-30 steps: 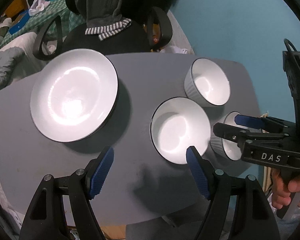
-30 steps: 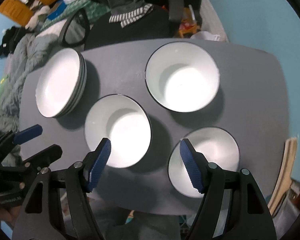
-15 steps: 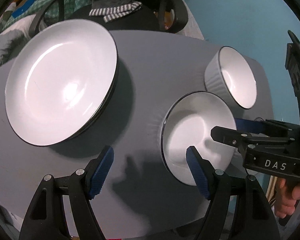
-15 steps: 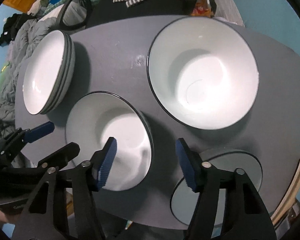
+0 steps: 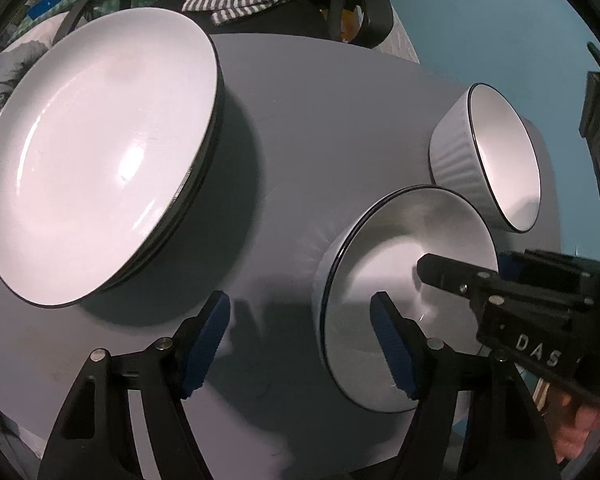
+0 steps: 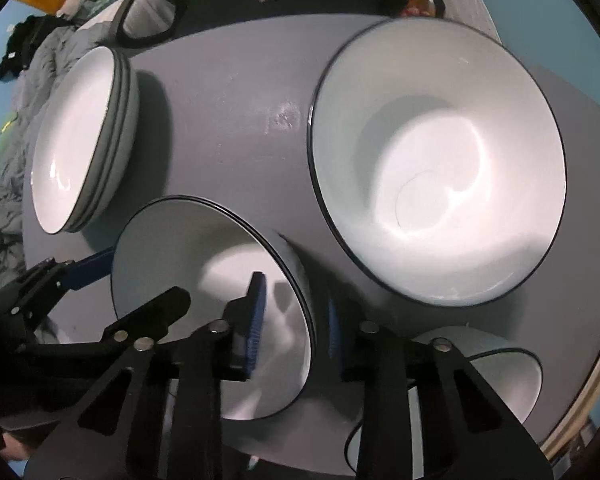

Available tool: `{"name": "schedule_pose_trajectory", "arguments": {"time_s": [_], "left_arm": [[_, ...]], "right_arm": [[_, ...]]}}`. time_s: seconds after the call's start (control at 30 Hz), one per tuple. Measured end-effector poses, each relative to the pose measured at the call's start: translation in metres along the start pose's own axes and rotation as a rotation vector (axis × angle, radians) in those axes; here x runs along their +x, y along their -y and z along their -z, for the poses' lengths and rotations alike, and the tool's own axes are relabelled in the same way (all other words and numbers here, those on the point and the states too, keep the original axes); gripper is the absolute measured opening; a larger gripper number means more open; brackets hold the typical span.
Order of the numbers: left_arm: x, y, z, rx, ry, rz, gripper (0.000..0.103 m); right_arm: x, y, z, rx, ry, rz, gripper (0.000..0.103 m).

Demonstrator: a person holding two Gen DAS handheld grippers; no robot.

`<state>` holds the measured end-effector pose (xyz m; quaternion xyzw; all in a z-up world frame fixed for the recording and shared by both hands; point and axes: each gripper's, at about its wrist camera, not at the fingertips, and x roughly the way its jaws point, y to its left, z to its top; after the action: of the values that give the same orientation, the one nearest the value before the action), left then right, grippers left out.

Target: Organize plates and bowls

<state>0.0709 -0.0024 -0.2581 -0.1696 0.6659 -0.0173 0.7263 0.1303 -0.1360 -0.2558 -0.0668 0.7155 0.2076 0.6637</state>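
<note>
Left wrist view: left hand-held gripper (image 5: 300, 336) spread wide over the grey surface (image 5: 300, 120); one stack of plates (image 5: 96, 160) left, two bowls right, near bowl (image 5: 396, 272) and ribbed bowl (image 5: 488, 156). Right wrist view: right hand-held gripper (image 6: 294, 320) straddles the near bowl's rim, pads apart; three bowls, three stacked plates.

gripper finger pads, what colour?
Blue, ribbed, on black fingers. Clearest in the left wrist view on the left gripper pads.

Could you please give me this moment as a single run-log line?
right gripper: jaws straddling near bowl rim, not clamped | left gripper: open, beside it | plate stack: untouched
</note>
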Motion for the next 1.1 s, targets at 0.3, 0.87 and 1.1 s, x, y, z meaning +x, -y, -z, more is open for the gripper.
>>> {"name": "schedule_pose_trajectory", "arguments": {"time_s": [0.3, 0.87, 1.1], "left_arm": [[0.012, -0.005, 0.008, 0.006, -0.048, 0.002, 0.045], [0.014, -0.016, 0.018, -0.021, -0.076, 0.008, 0.023], [0.015, -0.020, 0.019, 0.005, -0.083, 0.030, 0.017]], "right_arm": [[-0.002, 0.005, -0.001, -0.028, -0.010, 0.030, 0.018], [0.005, -0.031, -0.015, -0.093, -0.045, -0.008, 0.008], [0.006, -0.024, -0.027, -0.028, -0.037, -0.063, 0.008]]}}
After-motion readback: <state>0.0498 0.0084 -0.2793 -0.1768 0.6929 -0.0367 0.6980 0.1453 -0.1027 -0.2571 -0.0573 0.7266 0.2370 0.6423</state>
